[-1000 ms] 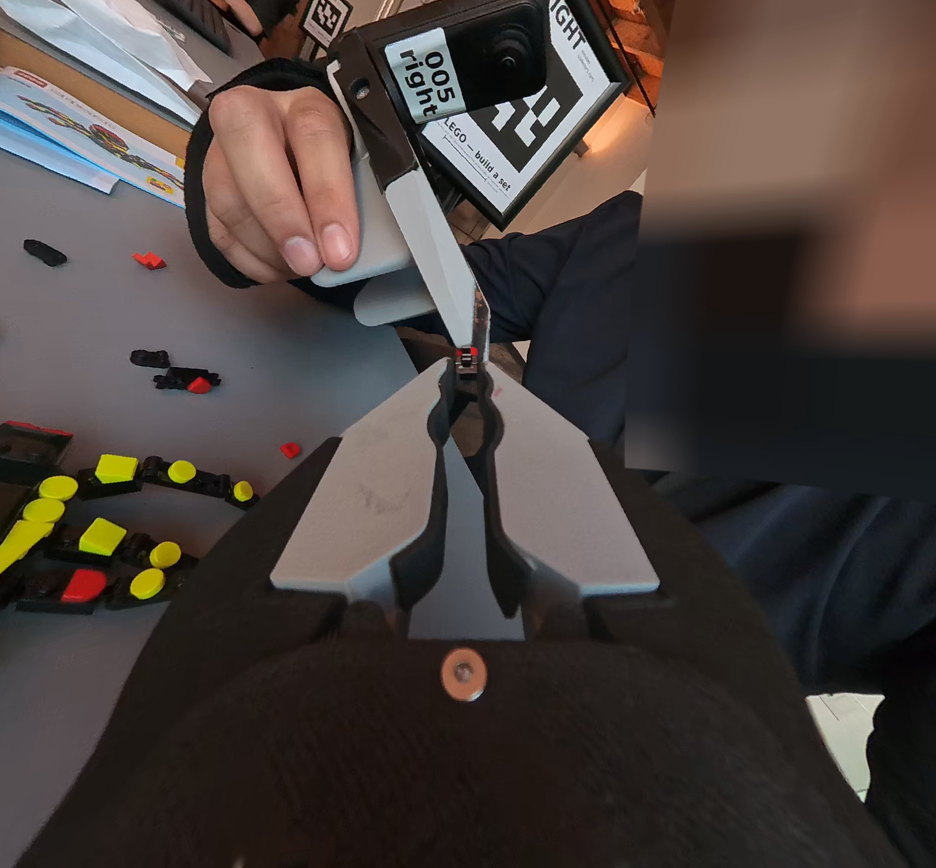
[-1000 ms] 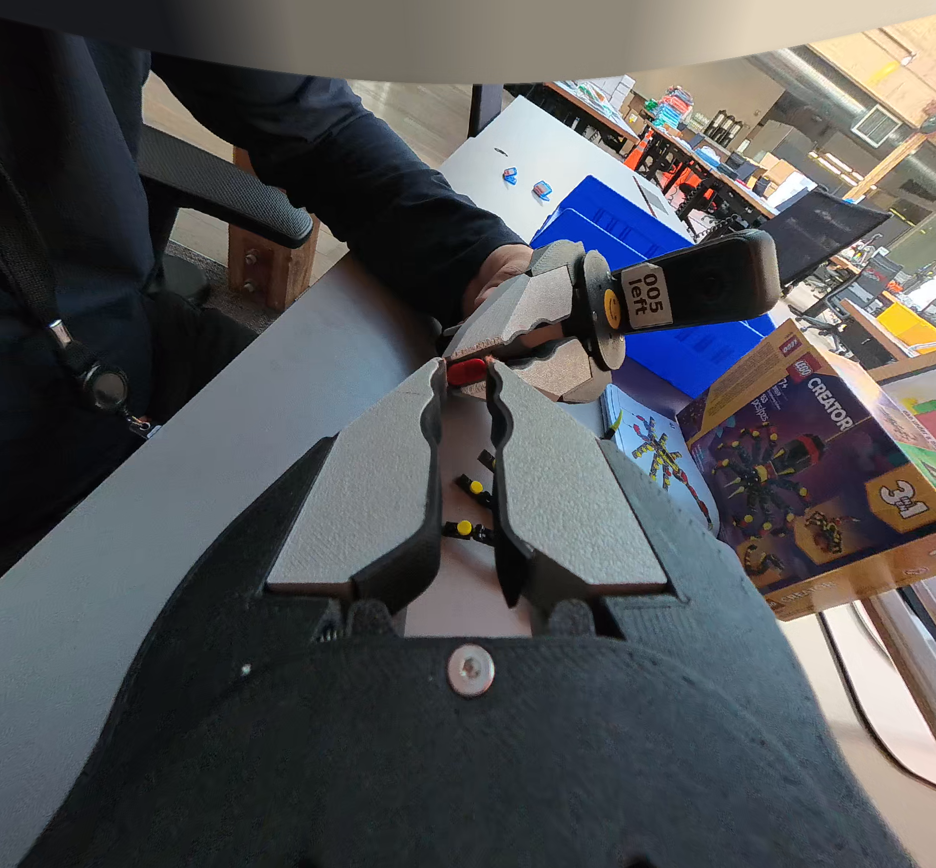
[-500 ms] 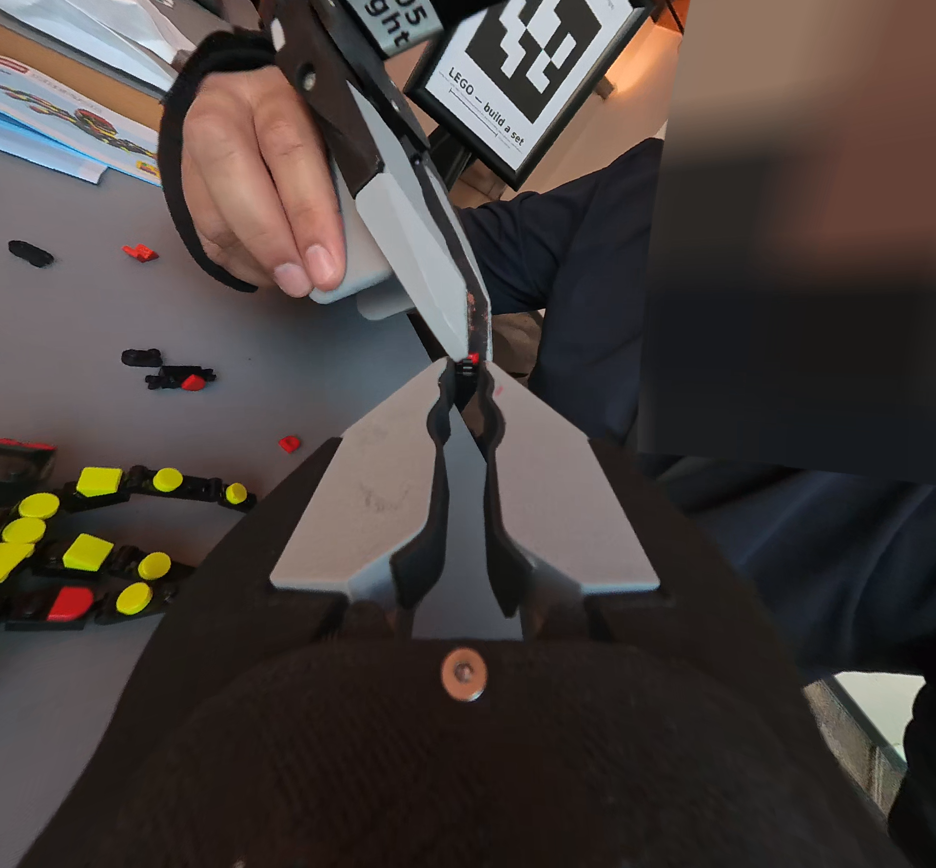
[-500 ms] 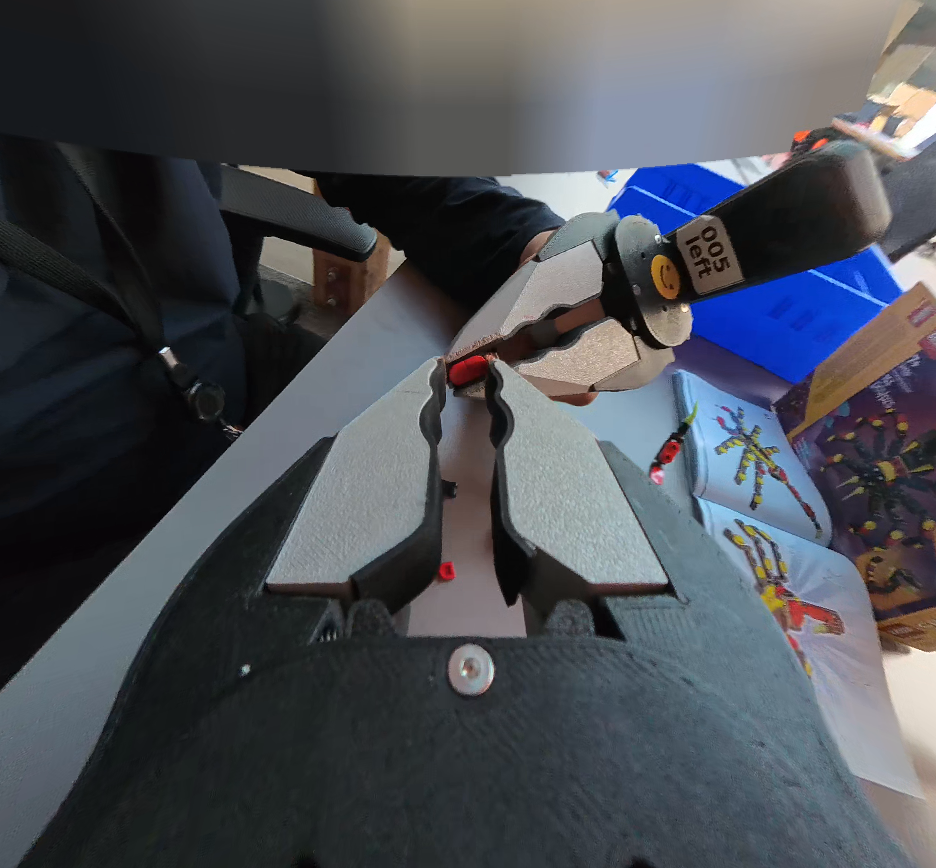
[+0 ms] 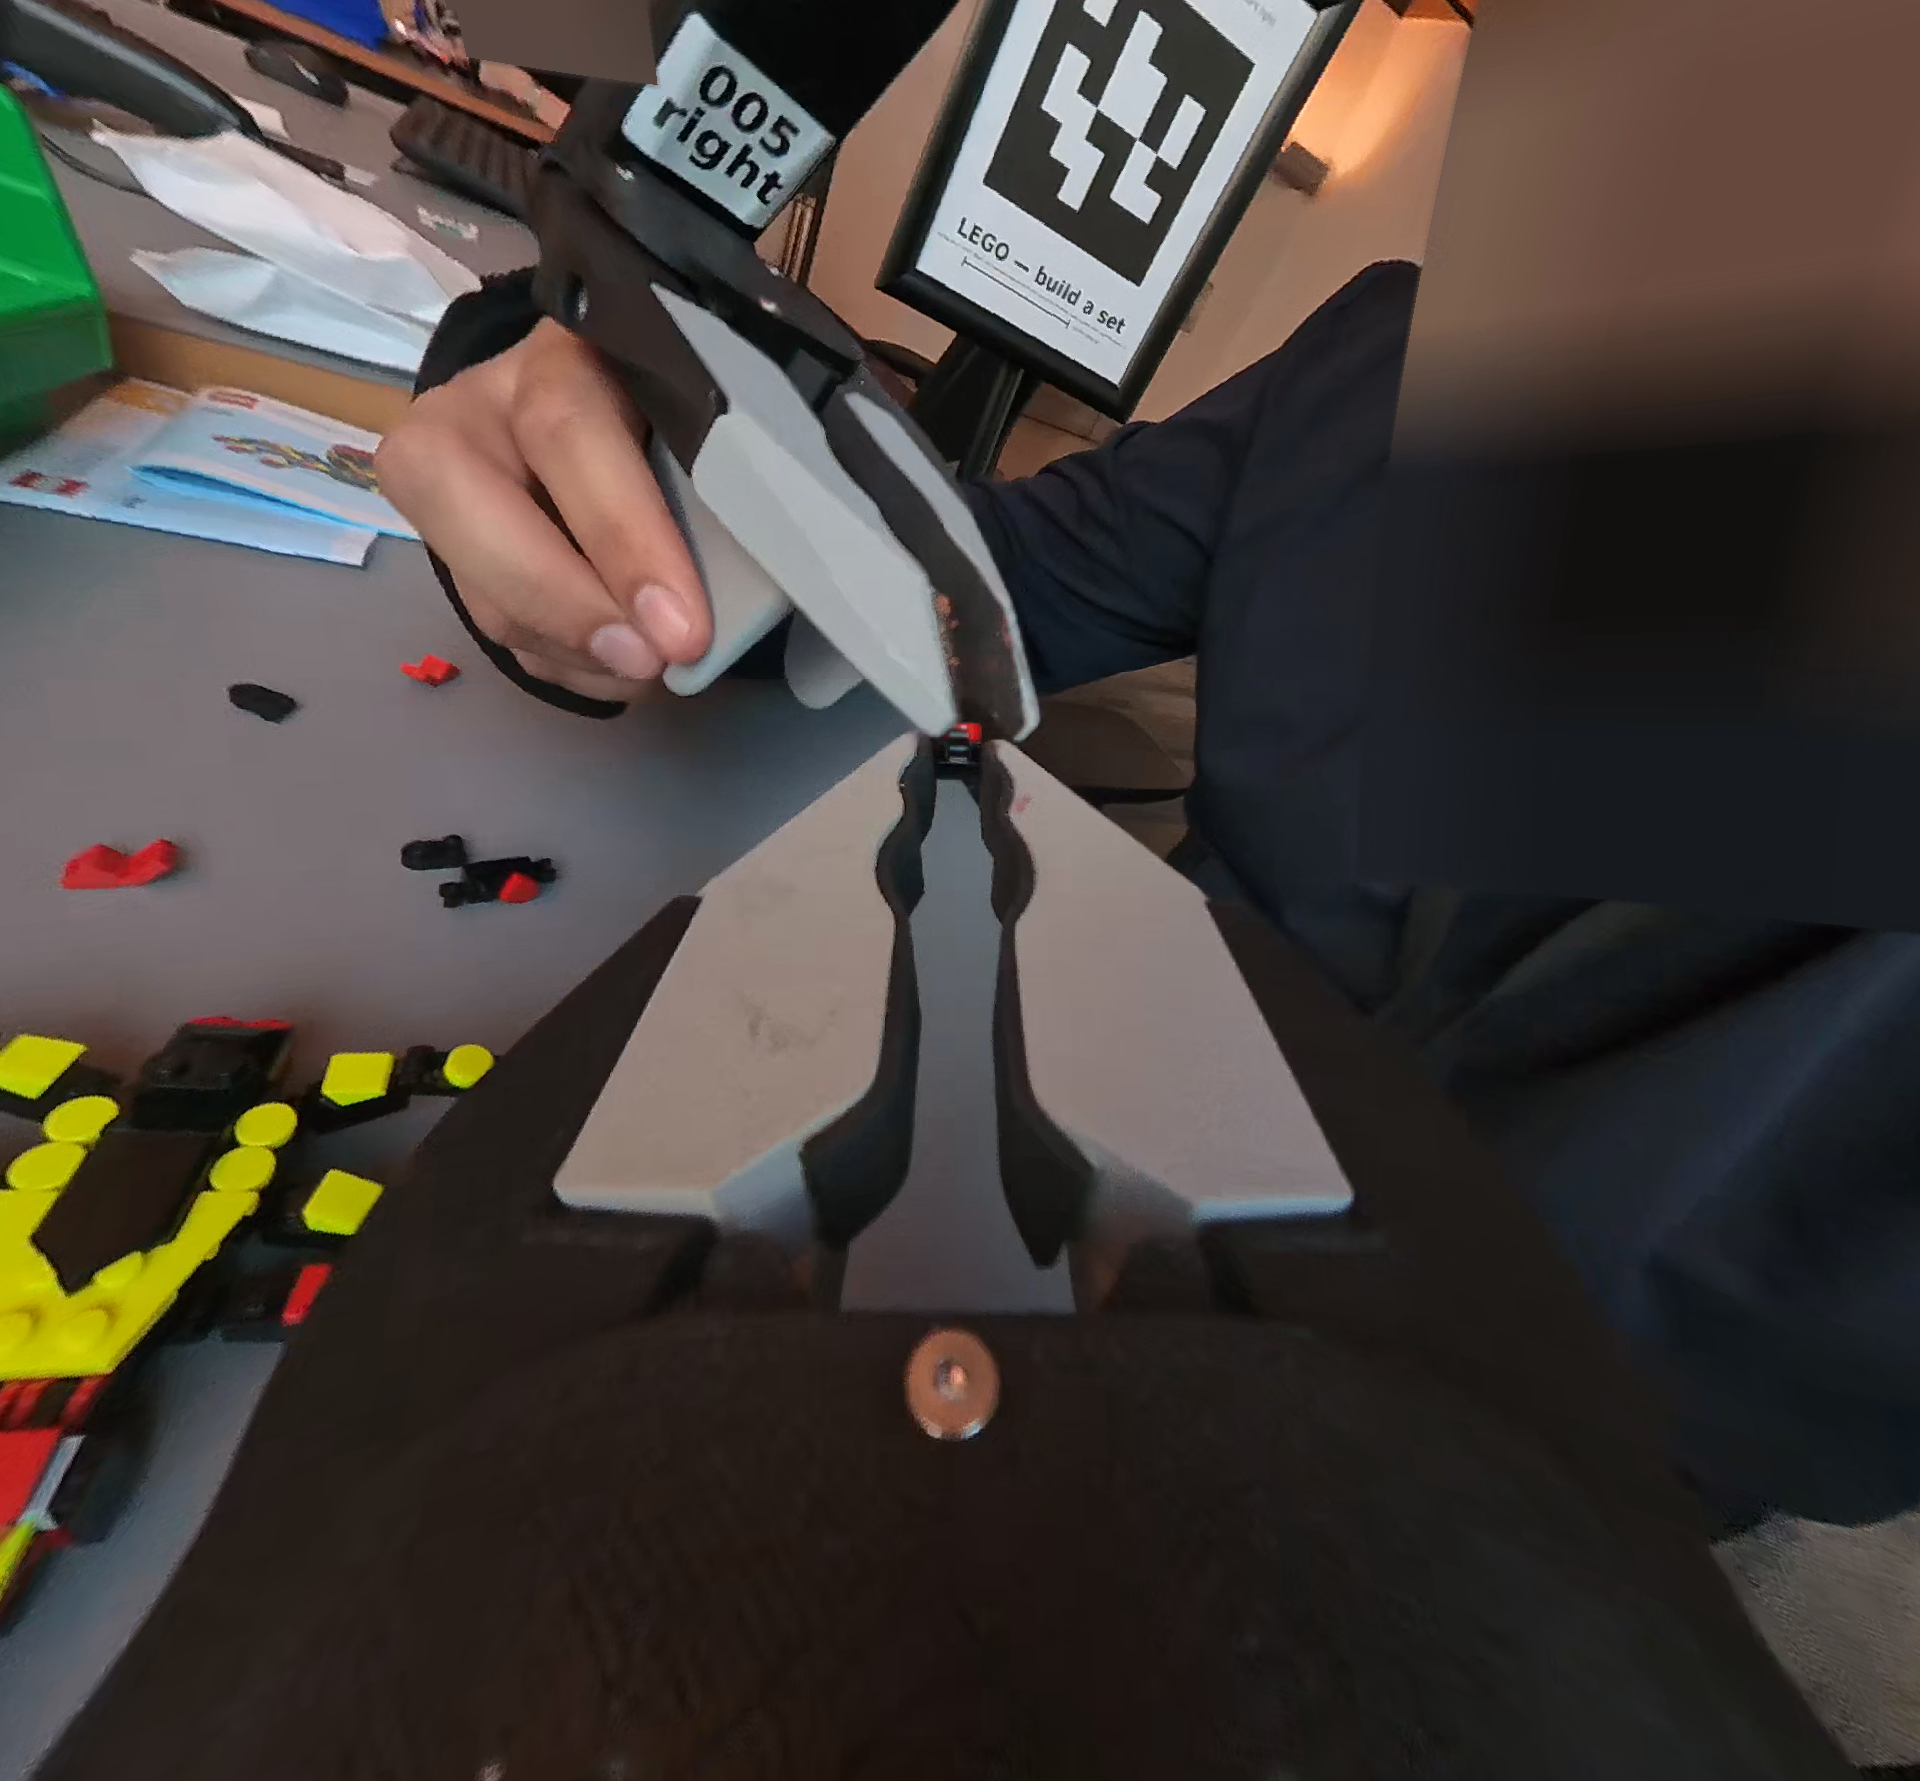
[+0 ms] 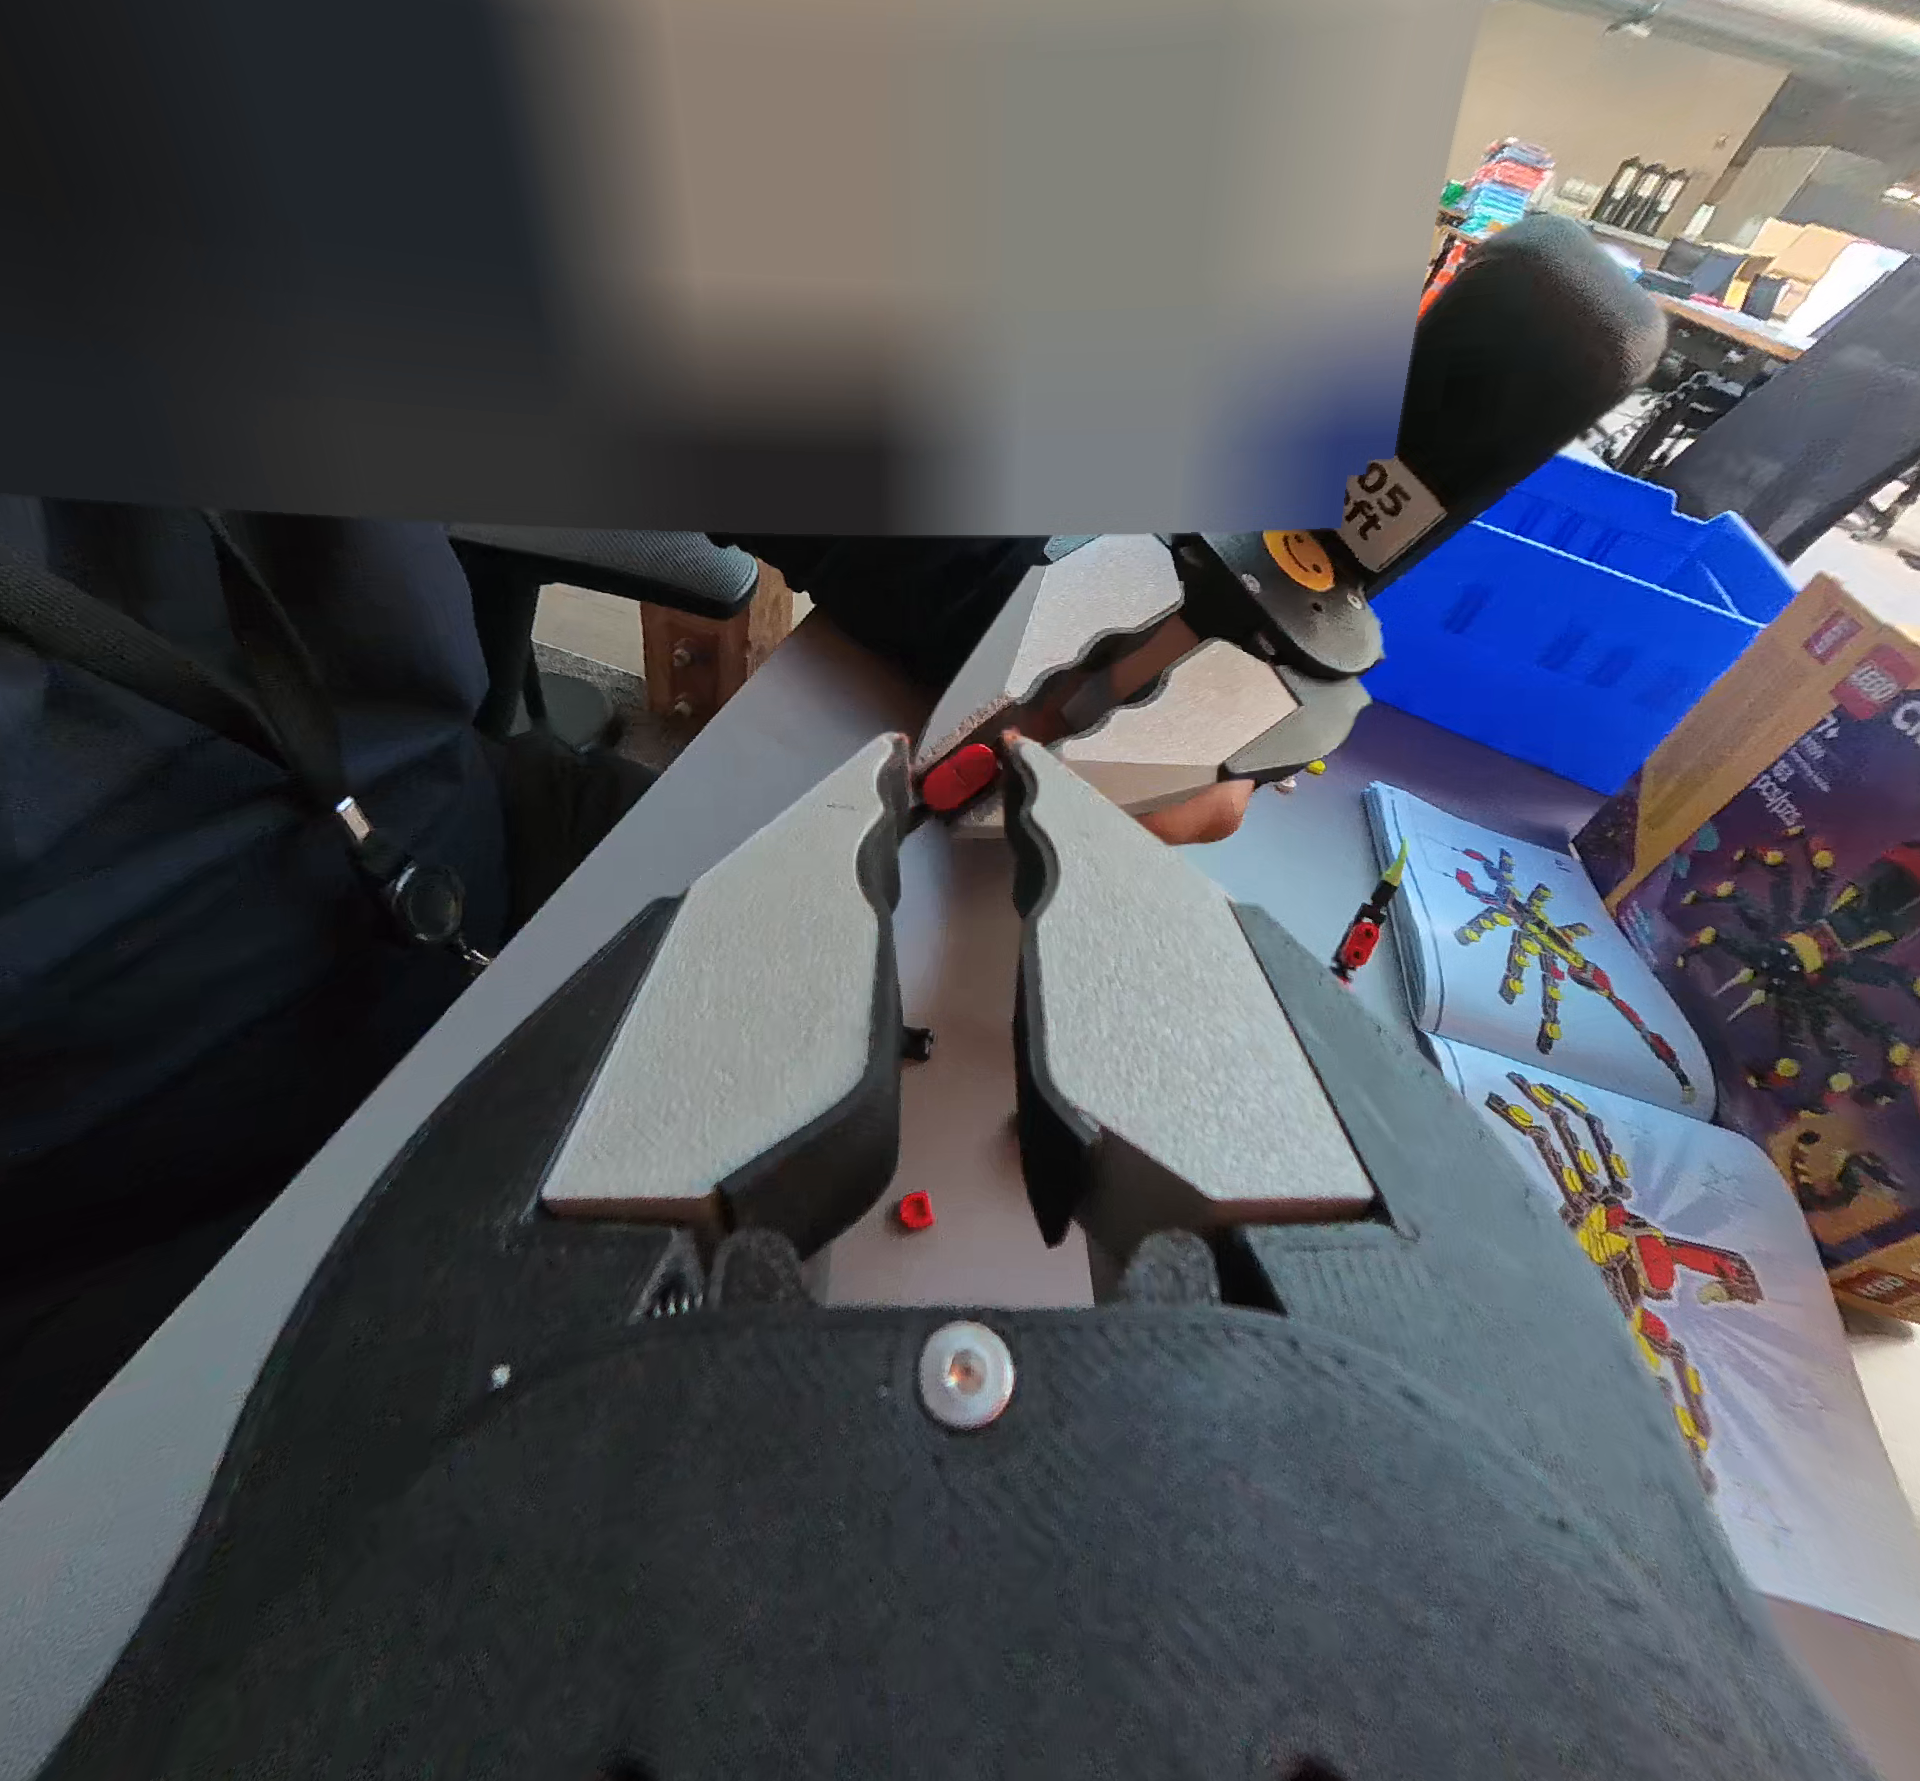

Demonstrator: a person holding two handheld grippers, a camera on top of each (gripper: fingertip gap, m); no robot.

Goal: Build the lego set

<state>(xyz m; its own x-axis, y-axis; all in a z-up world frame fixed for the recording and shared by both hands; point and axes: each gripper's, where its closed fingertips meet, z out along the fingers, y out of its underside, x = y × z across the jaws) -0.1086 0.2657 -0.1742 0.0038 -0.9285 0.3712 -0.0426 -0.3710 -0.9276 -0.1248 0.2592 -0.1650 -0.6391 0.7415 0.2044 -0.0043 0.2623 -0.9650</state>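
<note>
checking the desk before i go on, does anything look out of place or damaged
Nothing looks damaged. A tiny red piece lies alone on the grey table below the right gripper, apart from the other loose parts. Both grippers meet on a small red and black piece held above the table.

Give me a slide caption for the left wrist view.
Two handheld grippers, left gripper and right gripper, meet tip to tip on a small red-and-black Lego piece.

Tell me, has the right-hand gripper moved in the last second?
Yes. The right gripper swung left: its camera end overlapped the framed sign before, and now stands clear to the sign's left.
</note>
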